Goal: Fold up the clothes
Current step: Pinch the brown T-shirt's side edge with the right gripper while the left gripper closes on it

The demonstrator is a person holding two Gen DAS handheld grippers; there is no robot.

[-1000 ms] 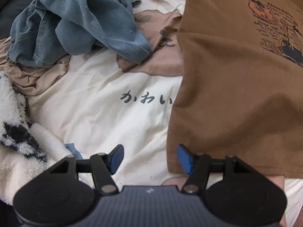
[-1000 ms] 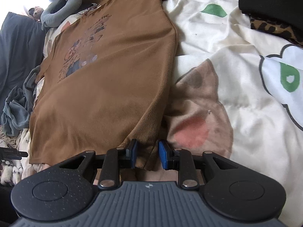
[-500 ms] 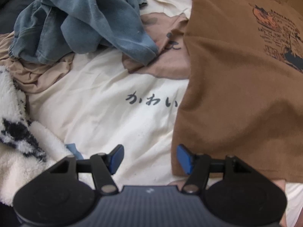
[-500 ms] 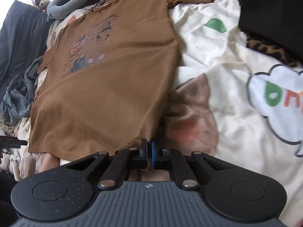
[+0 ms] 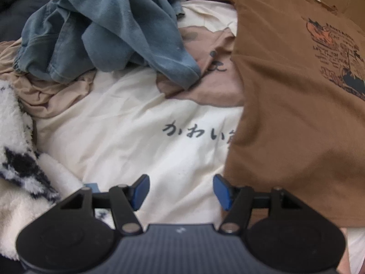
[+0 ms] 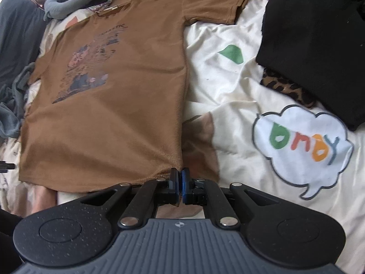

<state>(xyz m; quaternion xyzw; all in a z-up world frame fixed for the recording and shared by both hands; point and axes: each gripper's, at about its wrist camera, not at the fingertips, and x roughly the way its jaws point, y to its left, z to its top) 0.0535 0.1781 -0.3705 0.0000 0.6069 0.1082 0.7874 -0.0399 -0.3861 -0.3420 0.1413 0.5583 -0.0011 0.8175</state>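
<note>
**Right corner pinched, left waiting**

I see the brown T-shirt (image 6: 114, 114) flat on the cream bedsheet (image 6: 228, 96). My right gripper (image 6: 179, 183) is clamped on its near hem corner. My left gripper (image 5: 180, 191) gapes wide, empty, beside the shirt's other bottom corner.

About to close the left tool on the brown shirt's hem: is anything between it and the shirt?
Nothing visible. The left tool is open over bare cream bedding, its right pad beside the brown shirt hem. The blue jeans lie far off.
</note>
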